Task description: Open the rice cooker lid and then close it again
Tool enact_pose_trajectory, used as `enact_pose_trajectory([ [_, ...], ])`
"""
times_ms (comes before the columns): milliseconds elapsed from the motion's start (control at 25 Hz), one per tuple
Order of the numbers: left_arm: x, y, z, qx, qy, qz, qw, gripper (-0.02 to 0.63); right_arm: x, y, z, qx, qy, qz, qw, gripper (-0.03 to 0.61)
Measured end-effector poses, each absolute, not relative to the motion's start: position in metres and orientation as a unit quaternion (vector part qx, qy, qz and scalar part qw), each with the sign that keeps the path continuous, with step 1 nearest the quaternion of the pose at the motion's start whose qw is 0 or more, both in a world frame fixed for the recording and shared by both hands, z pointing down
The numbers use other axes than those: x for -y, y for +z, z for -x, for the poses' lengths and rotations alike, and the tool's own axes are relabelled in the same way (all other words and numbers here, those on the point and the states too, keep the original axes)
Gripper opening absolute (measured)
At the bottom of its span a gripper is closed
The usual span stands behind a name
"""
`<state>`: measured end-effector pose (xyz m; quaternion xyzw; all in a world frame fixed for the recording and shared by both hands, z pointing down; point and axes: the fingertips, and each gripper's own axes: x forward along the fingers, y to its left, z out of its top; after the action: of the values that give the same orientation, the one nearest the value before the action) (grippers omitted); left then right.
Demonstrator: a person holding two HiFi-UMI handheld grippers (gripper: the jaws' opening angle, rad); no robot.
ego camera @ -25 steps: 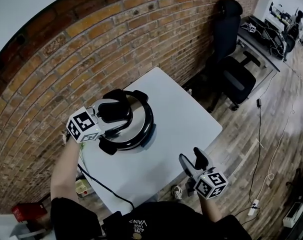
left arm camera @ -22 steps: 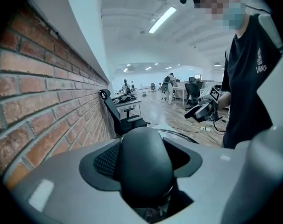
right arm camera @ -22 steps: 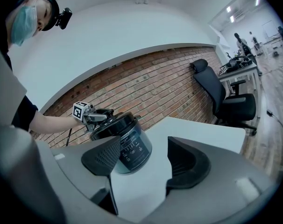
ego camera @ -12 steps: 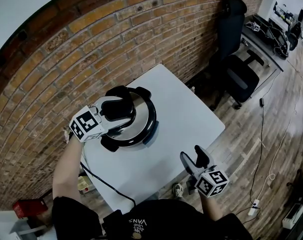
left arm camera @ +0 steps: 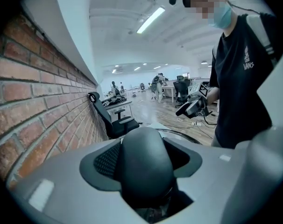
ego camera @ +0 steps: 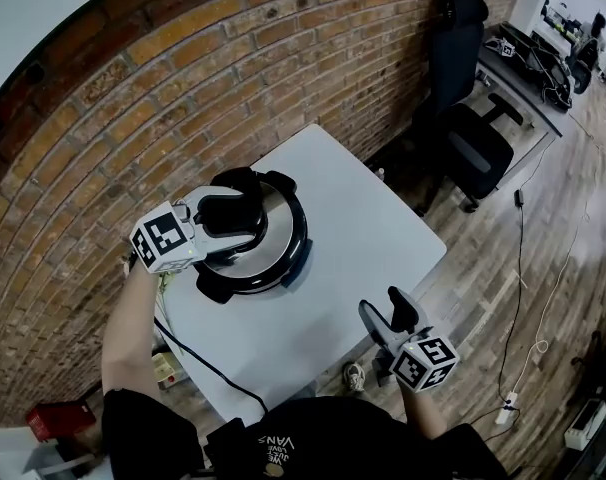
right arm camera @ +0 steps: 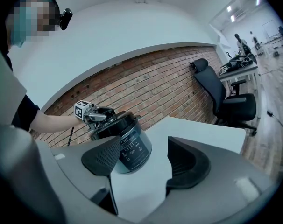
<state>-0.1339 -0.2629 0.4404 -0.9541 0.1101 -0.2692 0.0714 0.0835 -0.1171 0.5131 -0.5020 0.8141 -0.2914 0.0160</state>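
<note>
L tool (ego camera: 231,218) clamped on lid handle (left arm camera: 146,164) atop rice cooker (ego camera: 289,251) | R tool (ego camera: 384,313) jaws wide, 0 held, off near edge of white table (ego camera: 358,218)

An open-plan office: brick wall (ego camera: 183,88), swivel chair (ego camera: 475,140), cluttered desks (ego camera: 523,73).

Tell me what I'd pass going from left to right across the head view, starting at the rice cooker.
rice cooker → right tongs → office chair → desk
</note>
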Motion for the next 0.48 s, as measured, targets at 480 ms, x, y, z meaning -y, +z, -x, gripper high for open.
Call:
enact_pose_trajectory([
  [480,0.264,0.439,0.136,-0.093,-0.264,0.957,0.071,0.282,0.113,0.518,-0.082,-0.816,-0.297,0.497,0.003,0.307],
])
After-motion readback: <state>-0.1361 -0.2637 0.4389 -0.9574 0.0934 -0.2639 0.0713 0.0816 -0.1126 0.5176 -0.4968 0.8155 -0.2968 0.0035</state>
